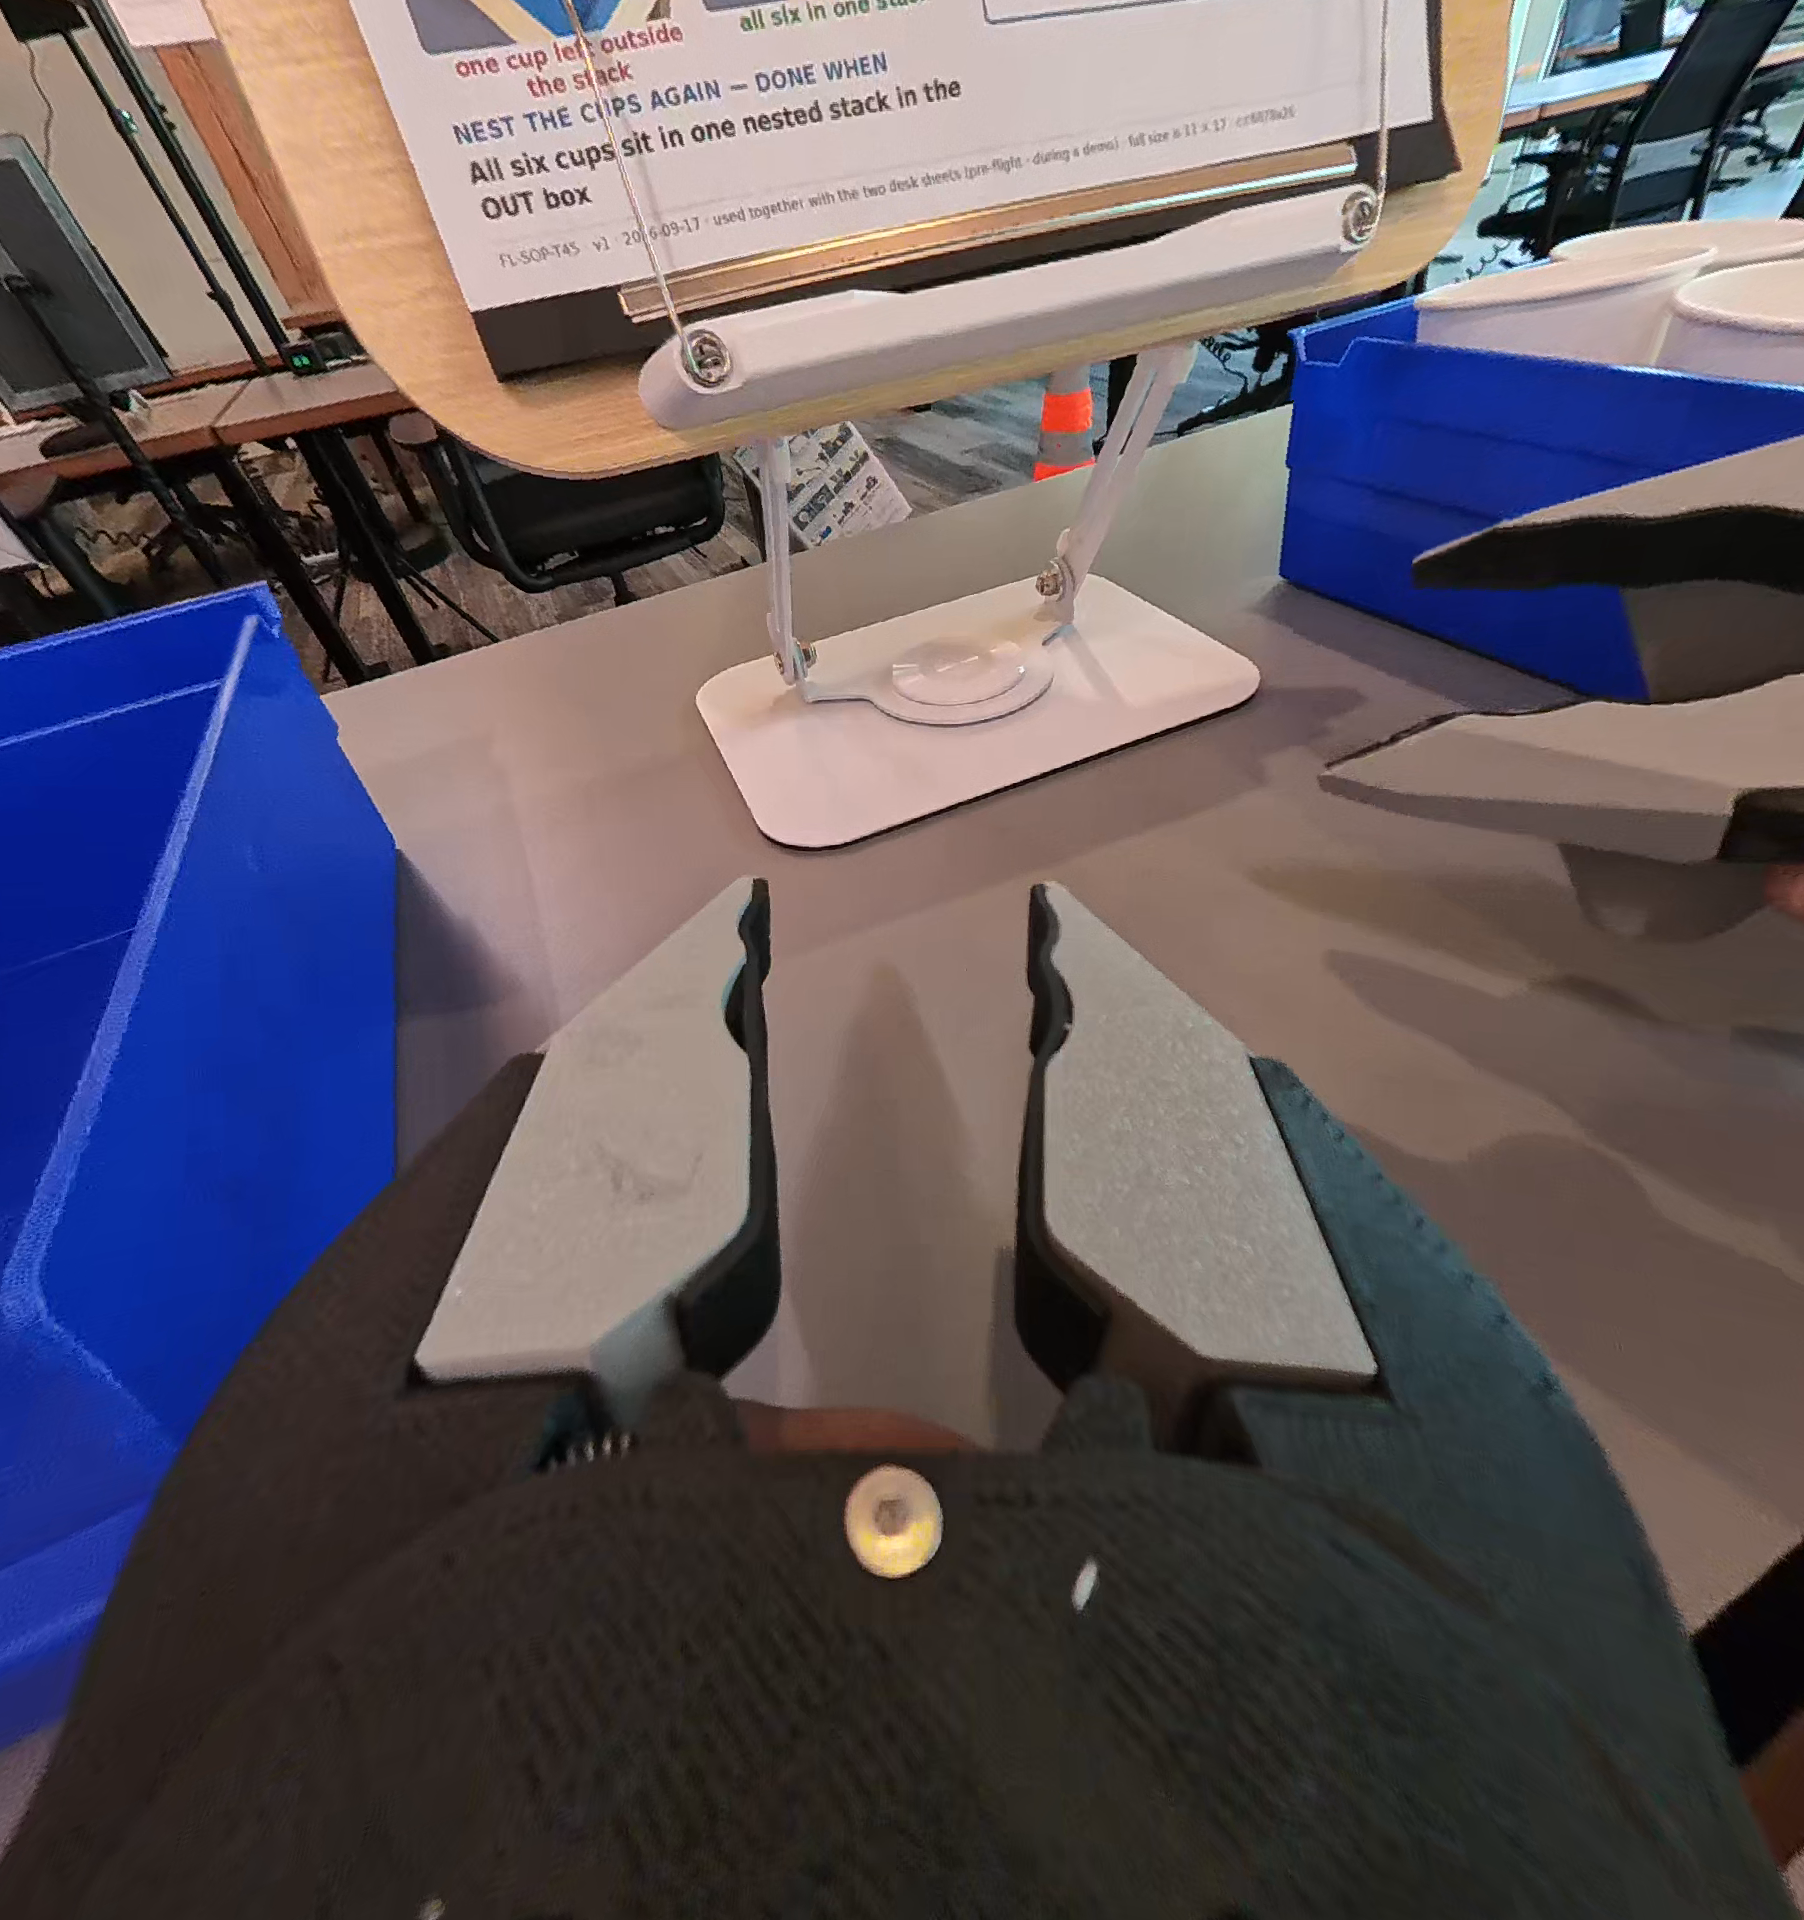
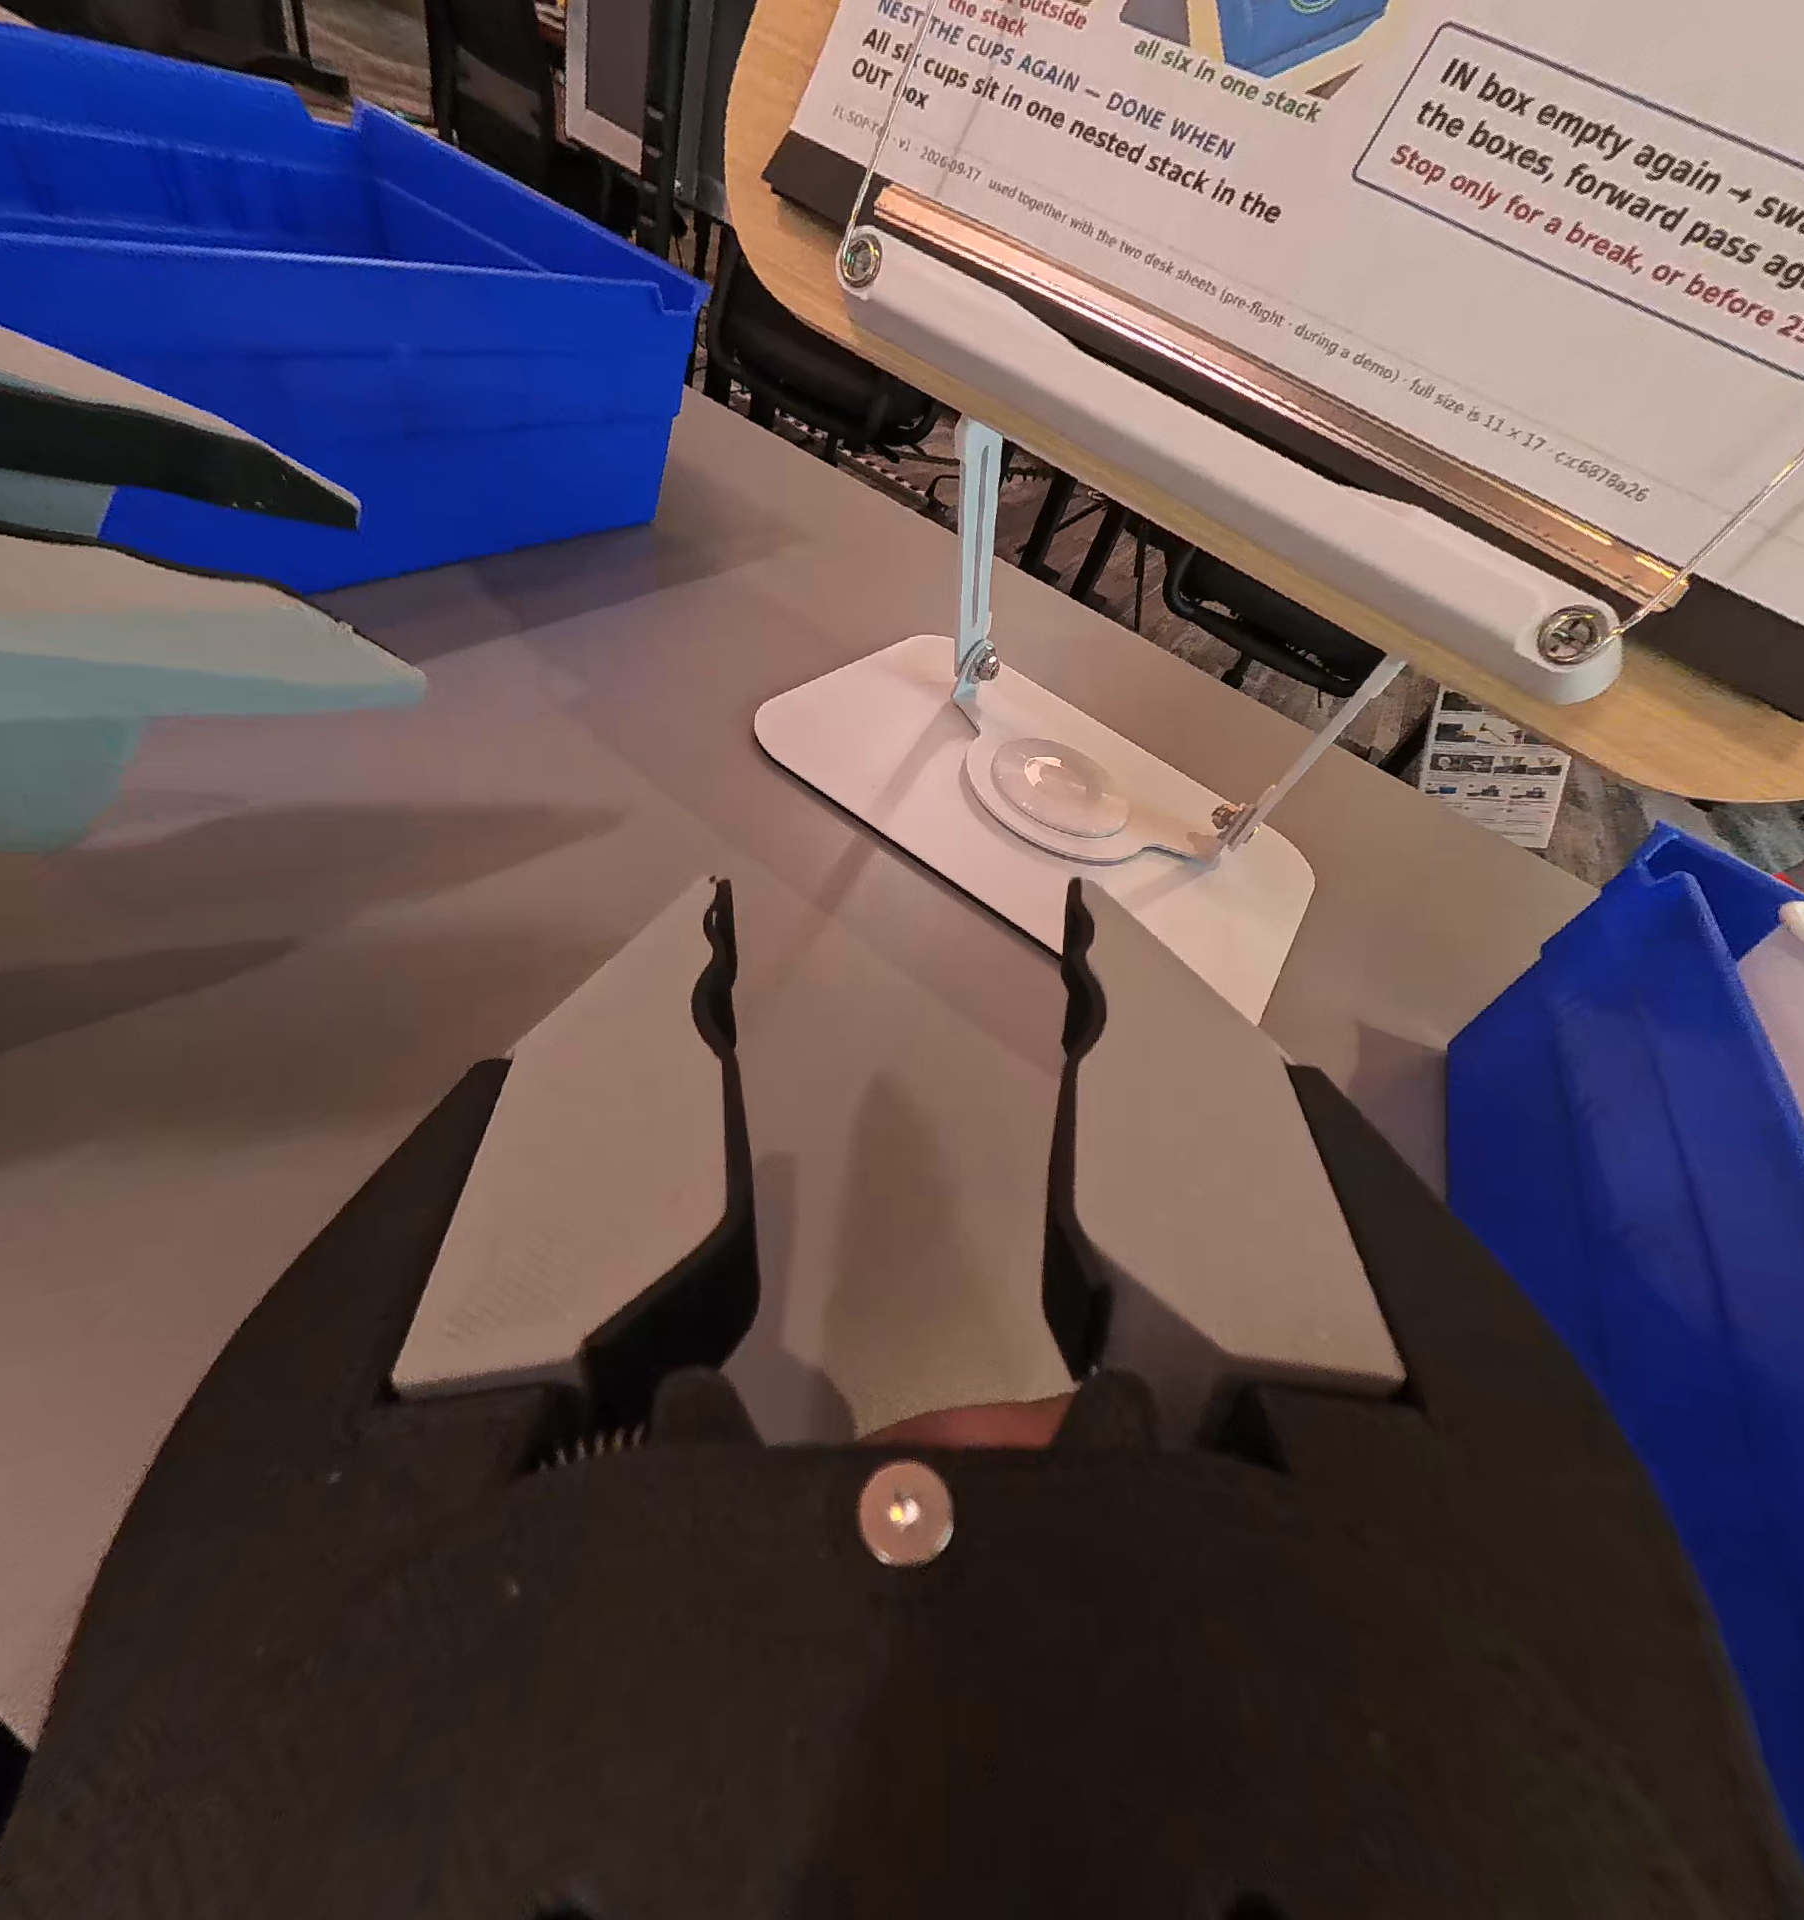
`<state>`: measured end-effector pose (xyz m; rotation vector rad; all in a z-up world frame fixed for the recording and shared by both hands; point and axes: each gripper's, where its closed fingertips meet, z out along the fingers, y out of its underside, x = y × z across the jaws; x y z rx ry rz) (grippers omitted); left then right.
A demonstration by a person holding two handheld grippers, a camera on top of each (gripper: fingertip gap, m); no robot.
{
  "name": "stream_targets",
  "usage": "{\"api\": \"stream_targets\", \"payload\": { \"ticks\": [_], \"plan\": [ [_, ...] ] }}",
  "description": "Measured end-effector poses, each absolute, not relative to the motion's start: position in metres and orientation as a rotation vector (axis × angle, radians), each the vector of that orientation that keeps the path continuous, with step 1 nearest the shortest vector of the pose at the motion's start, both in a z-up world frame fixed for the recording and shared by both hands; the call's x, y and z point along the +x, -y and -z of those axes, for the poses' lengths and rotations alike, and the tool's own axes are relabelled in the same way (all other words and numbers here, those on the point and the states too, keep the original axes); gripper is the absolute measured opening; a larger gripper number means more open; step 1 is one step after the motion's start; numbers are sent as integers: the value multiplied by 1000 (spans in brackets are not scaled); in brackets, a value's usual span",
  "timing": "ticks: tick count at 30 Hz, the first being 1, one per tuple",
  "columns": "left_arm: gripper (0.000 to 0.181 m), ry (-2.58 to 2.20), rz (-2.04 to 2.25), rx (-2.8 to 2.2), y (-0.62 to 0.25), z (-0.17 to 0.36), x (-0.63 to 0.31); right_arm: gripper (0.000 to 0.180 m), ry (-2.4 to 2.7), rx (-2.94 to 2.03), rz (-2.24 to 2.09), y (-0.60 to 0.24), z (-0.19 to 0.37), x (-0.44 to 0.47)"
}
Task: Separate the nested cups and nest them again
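Left wrist view: the left claw (image 1: 898, 914) hangs released over the grey surface (image 1: 1137, 1039), nothing between its fingers, just short of the white stand (image 1: 981, 748) that carries a printed sheet. Right of the stand, white cups (image 1: 1563, 301) sit in a blue bin (image 1: 1438, 499); another blue bin (image 1: 150, 935) lies left of it. Right wrist view: the right claw (image 2: 898, 914) is likewise released and empty, close before the stand's base.

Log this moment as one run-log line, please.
left tongs: open, empty | right tongs: open, empty | white cups: in right blue bin
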<state>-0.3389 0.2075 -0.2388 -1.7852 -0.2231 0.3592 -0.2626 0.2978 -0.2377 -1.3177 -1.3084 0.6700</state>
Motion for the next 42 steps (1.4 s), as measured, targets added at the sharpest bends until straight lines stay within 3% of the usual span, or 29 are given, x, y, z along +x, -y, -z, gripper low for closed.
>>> {"api": "stream_targets", "payload": {
  "ticks": [15,30,42],
  "plan": [
    [48,207,-386,-1774,-204,235,-343,69,1244,-1332,-625,-314,235,-255],
    [47,367,-487,-1583,-161,183,-381,66,965,-1261,-645,-342,163,-211],
    [55,504,-582,-1580,-125,177,-415,61,889,-1273,-624,-358,151,-192]
  ]
}}
